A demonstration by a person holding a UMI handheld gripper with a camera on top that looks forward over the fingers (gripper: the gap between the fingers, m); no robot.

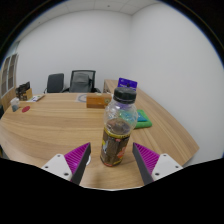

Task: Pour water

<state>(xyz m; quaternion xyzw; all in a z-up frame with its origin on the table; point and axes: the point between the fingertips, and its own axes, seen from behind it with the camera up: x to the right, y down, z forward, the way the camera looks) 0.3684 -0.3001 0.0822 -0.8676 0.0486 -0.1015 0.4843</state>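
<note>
A clear plastic bottle [118, 128] with a purple cap and a dark label stands upright on the wooden table [60, 120]. It rises just ahead of my gripper [113, 160], in line with the gap between the fingers. Both purple pads [78, 156] stand wide apart with room on each side of the bottle, so the gripper is open and holds nothing.
A green object [143, 119] lies on the table just right of the bottle. A brown box [97, 100] sits farther back. Small items [22, 95] rest at the far left. Two dark chairs [82, 80] stand behind the table against a white wall.
</note>
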